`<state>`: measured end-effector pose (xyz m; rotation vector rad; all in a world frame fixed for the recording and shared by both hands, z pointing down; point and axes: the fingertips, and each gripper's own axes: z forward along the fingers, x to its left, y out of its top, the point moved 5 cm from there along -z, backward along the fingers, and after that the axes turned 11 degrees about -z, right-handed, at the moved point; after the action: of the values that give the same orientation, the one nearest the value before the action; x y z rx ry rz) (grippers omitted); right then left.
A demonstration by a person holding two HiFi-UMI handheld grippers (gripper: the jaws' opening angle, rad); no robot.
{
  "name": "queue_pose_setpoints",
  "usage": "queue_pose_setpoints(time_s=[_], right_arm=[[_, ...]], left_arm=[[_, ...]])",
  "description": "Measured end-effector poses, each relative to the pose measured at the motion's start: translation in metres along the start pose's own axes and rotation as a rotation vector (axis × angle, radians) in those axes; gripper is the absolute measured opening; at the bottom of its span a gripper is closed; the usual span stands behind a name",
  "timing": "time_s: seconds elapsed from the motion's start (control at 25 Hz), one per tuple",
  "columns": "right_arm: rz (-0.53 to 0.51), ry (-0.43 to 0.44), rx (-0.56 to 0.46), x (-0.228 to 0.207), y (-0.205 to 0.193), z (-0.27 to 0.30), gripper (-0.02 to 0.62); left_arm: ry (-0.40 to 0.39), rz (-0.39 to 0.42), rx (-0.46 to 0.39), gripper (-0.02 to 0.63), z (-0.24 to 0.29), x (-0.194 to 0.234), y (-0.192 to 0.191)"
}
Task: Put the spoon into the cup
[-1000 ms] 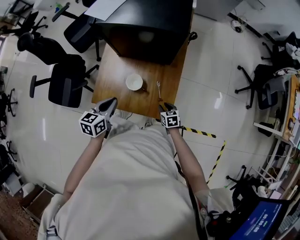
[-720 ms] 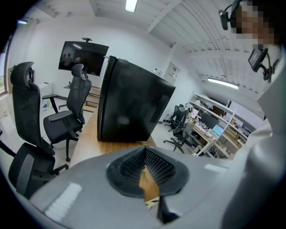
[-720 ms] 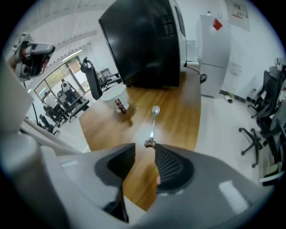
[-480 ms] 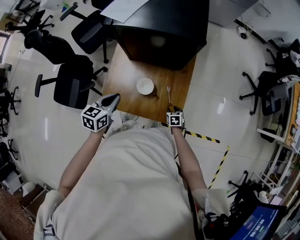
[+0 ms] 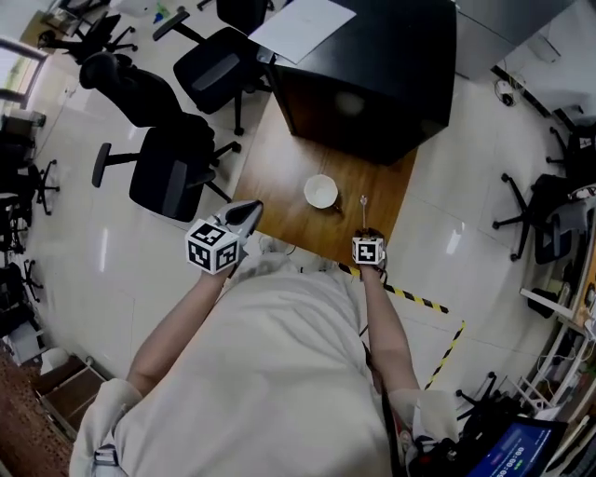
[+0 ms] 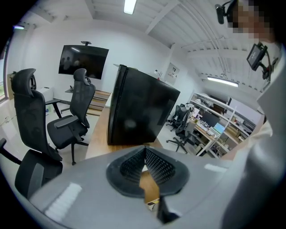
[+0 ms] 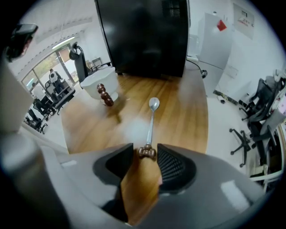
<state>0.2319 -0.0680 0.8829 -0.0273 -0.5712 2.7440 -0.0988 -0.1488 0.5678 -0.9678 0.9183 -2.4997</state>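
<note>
Your right gripper (image 7: 145, 150) stood released. Its jaws had just been opening, and the knobbed handle end of the spoon (image 7: 151, 120) lay between them, unpressed. The spoon lay flat on the surface (image 7: 190, 118), right of the cup (image 7: 100, 84). A grasp on that knob alone could have let the spoon pivot or slip out. Your left gripper (image 6: 144, 152) was clenched on nothing.

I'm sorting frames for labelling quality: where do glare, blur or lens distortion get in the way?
Head view: fisheye bends the floor, bright streaks glare off its tiles, and the spoon is tiny. Right gripper view: a hazy bright patch on the table left of the spoon's shaft; dark rounded corners. Left gripper view: same dark corners, ceiling lamp blown out.
</note>
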Motion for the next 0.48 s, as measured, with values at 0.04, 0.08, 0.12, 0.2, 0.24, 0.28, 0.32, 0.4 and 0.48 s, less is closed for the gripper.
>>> queue_pose_setpoints(time_s=[0.04,0.08,0.12,0.2,0.24,0.28,0.32,0.4,0.48], right_arm=[[-0.002,-0.021,0.032,-0.005,-0.008,0.000,0.158],[-0.005,-0.025,0.045,-0.007,-0.011,0.000,0.158],[-0.009,-0.018,0.042,-0.005,-0.011,0.001,0.161],[-0.012,-0.011,0.029,-0.001,-0.007,0.003,0.161],[-0.012,-0.015,0.022,0.000,-0.005,0.004,0.161],[-0.014,-0.018,0.015,0.000,-0.004,0.005,0.161],[-0.015,-0.023,0.015,0.001,-0.004,0.006,0.160],[-0.012,-0.026,0.026,0.003,-0.004,0.007,0.137],[0.004,-0.026,0.029,0.004,-0.005,0.004,0.127]], left_arm=[[-0.003,-0.009,0.005,0.000,0.002,0.000,-0.004],[-0.003,-0.018,0.007,0.000,0.003,0.001,-0.008],[0.001,-0.025,0.006,0.000,0.001,0.002,-0.008],[0.015,-0.031,-0.005,0.000,-0.005,0.007,-0.006],[0.020,-0.031,-0.011,0.000,-0.006,0.009,-0.004],[0.025,-0.032,-0.017,0.000,-0.007,0.010,-0.002],[0.027,-0.032,-0.022,0.000,-0.007,0.011,-0.001],[0.028,-0.033,-0.027,0.000,-0.008,0.011,0.000],[0.023,-0.031,-0.026,0.000,-0.009,0.006,0.000]])
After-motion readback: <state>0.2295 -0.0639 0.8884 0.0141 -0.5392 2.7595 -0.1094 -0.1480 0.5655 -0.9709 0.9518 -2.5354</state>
